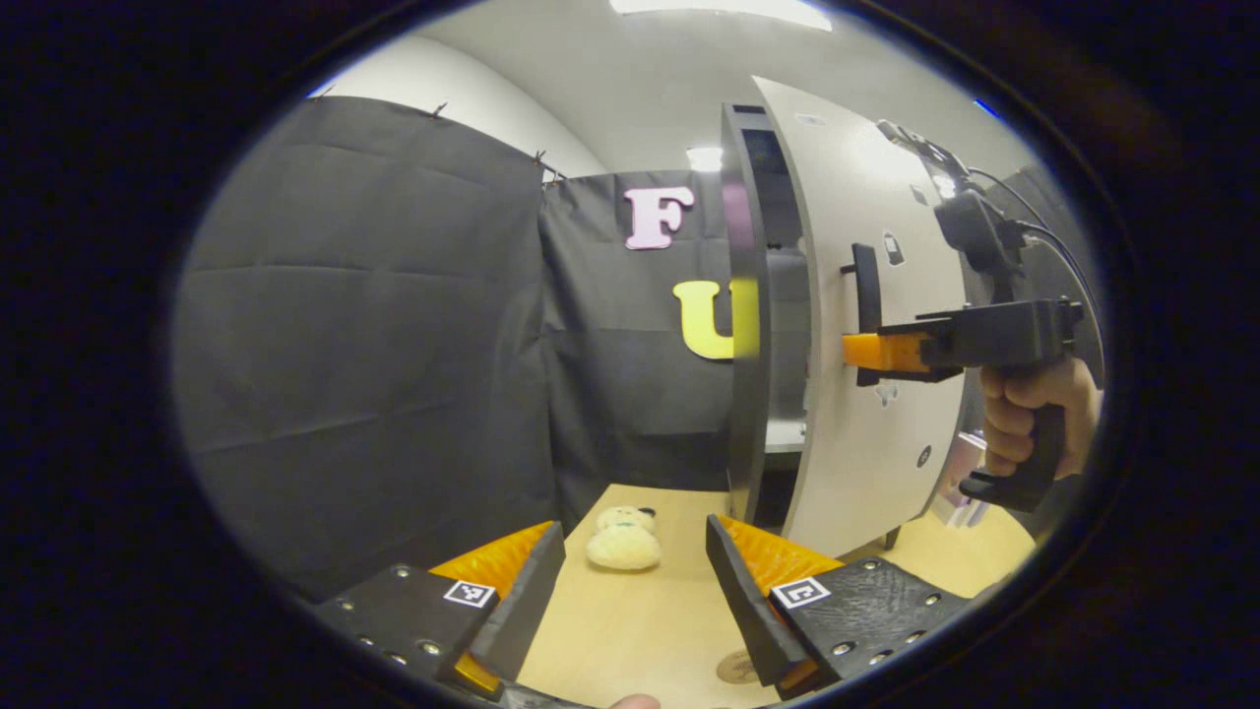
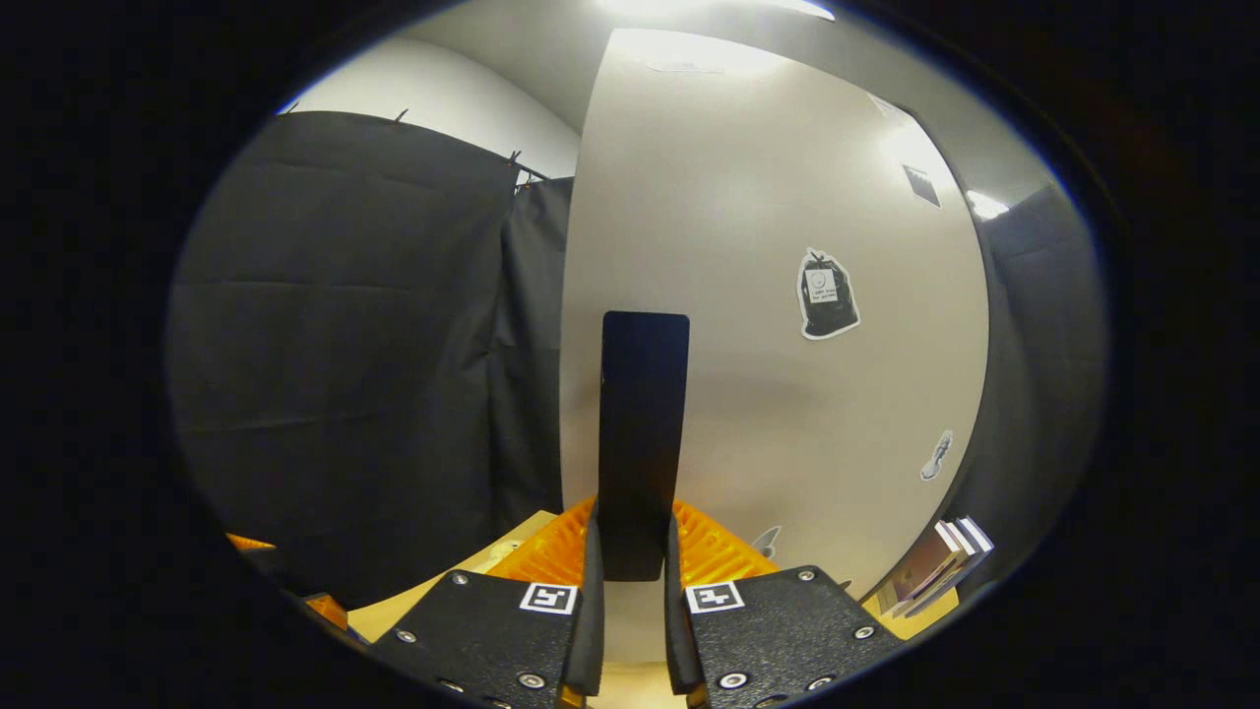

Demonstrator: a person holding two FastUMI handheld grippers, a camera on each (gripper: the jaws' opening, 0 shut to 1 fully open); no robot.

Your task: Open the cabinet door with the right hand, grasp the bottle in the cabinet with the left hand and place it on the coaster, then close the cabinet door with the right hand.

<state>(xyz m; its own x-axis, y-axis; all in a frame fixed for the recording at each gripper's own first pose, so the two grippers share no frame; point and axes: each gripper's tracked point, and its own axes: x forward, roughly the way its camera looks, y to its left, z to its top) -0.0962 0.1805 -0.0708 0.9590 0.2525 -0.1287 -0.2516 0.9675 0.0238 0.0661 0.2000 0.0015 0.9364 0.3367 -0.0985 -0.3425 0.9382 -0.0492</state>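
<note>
The white cabinet door (image 1: 876, 423) stands ajar, with a narrow dark gap (image 1: 783, 325) between it and the cabinet's grey edge. What stands inside is hidden. My right gripper (image 1: 854, 352), held by a hand (image 1: 1029, 409), is shut on the door's black handle (image 1: 867, 286). In the right gripper view that handle (image 2: 643, 423) rises upright between both fingers of the right gripper (image 2: 630, 576), against the door (image 2: 778, 295). My left gripper (image 1: 635, 591) hovers open over the wooden table (image 1: 640, 630). A round tan coaster (image 1: 736, 668) peeks out beside its right finger.
A small cream plush toy (image 1: 623, 540) lies on the table ahead of the left gripper, left of the cabinet. Some books (image 2: 935, 566) lean at the cabinet's far side. Black cloth walls close off the left and the back.
</note>
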